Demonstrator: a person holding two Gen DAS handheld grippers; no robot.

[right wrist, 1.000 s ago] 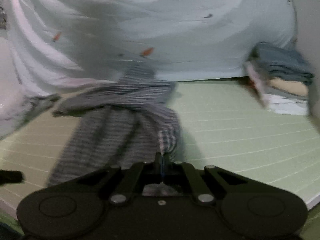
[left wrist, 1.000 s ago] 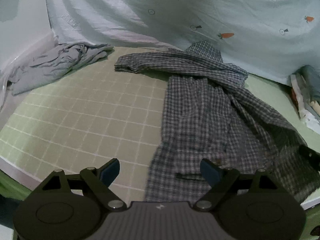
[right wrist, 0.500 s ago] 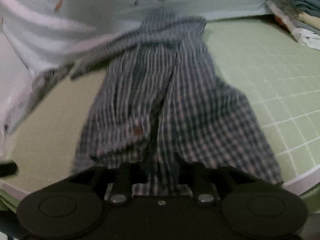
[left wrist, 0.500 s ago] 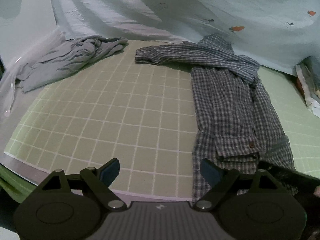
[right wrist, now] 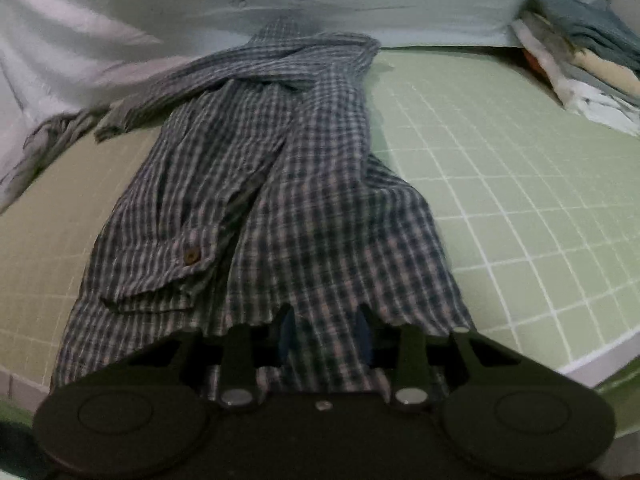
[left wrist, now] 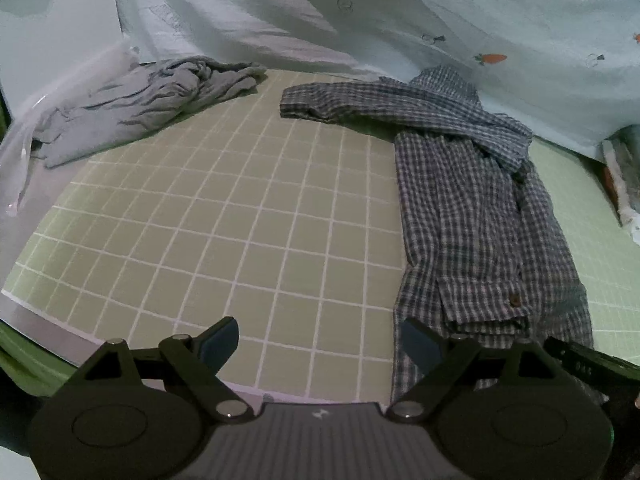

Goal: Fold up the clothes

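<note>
A blue-grey checked shirt [left wrist: 472, 208] lies lengthwise on the green grid mat [left wrist: 240, 220], one sleeve stretched left at the far end. It fills the right wrist view [right wrist: 280, 184], a cuff with a brown button [right wrist: 191, 256] folded on top. My left gripper [left wrist: 320, 342] is open and empty over the mat's near edge, just left of the shirt's hem. My right gripper [right wrist: 324, 336] is part open at the hem, with cloth draped over and between its fingers [right wrist: 286, 334]. Its body shows at the lower right of the left wrist view [left wrist: 592, 364].
A crumpled grey garment [left wrist: 136, 108] lies at the mat's far left. A stack of folded clothes [right wrist: 588, 64] sits at the far right. A pale carrot-print sheet [left wrist: 400, 12] hangs behind. The mat's near edge [right wrist: 592, 360] runs close to both grippers.
The right gripper, shut on the shirt's hem a second ago, has pulled it down toward the near edge and its jaws have parted. The shirt now lies flatter. The left gripper stayed open.
</note>
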